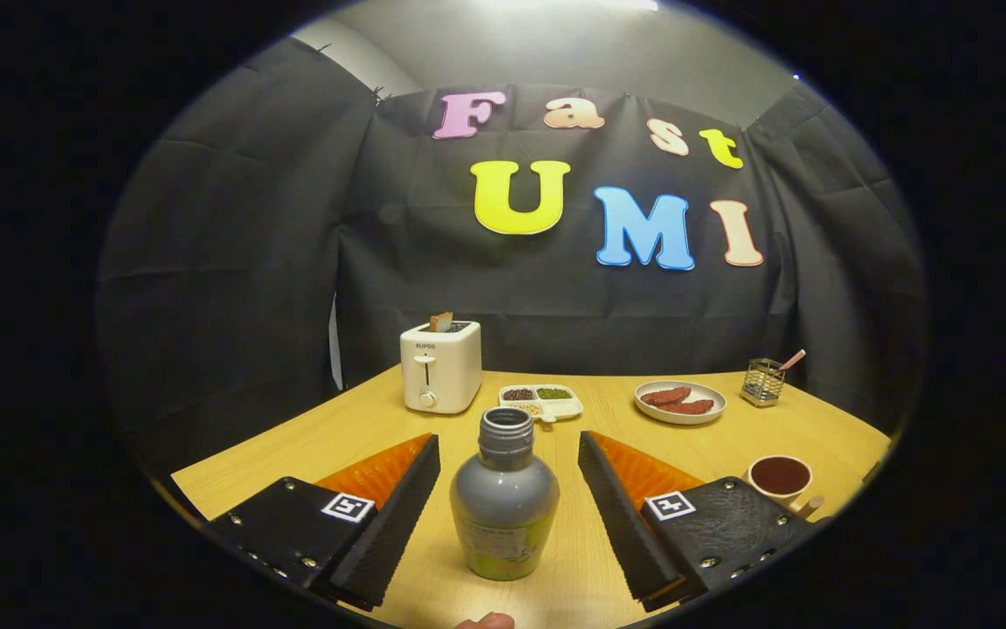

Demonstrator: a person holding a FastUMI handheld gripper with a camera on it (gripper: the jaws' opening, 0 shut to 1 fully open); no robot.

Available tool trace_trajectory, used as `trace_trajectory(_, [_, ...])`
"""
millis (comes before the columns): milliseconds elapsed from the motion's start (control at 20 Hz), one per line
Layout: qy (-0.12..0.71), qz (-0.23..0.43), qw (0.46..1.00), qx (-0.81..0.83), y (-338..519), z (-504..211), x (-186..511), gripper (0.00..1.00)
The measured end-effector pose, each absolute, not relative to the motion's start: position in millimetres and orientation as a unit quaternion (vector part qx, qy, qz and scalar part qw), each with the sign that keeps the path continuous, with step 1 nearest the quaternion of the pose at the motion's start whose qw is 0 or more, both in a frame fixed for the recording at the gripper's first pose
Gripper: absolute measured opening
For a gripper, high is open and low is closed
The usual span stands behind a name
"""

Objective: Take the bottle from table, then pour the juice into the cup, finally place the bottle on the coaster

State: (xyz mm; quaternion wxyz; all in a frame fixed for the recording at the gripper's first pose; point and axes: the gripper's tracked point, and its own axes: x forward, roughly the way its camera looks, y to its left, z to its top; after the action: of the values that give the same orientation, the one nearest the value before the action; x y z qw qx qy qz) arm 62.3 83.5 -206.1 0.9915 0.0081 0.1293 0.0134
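The tongs [507, 515] are standing wide open with the uncapped bottle [504, 511] sitting upright on the tabletop [730, 437] squarely between their fingers, clear of both, awaiting a straight squeeze.

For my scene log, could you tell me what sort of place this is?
Probably a staged kitchen-table booth: a toaster, a plate of food and a cup on a wooden table. The open gripper straddles the bottle.

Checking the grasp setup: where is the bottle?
The bottle stands upright on the table, between the open gripper's fingers, touching neither.
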Motion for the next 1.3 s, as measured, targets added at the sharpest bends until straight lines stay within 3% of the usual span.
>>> trace_trajectory(700, [0.211,-0.012,0.977,0.03,88,-285,57,0.98])
trace_trajectory(1100, [0.229,-0.008,0.973,0.025,91,-294,57,0.97])
trace_trajectory(1200, [0.234,-0.003,0.972,0.021,91,-296,58,0.93])
trace_trajectory(1250, [0.236,-0.003,0.972,0.022,91,-295,55,0.81])
trace_trajectory(1300, [0.239,-0.002,0.971,0.023,92,-296,56,0.81])
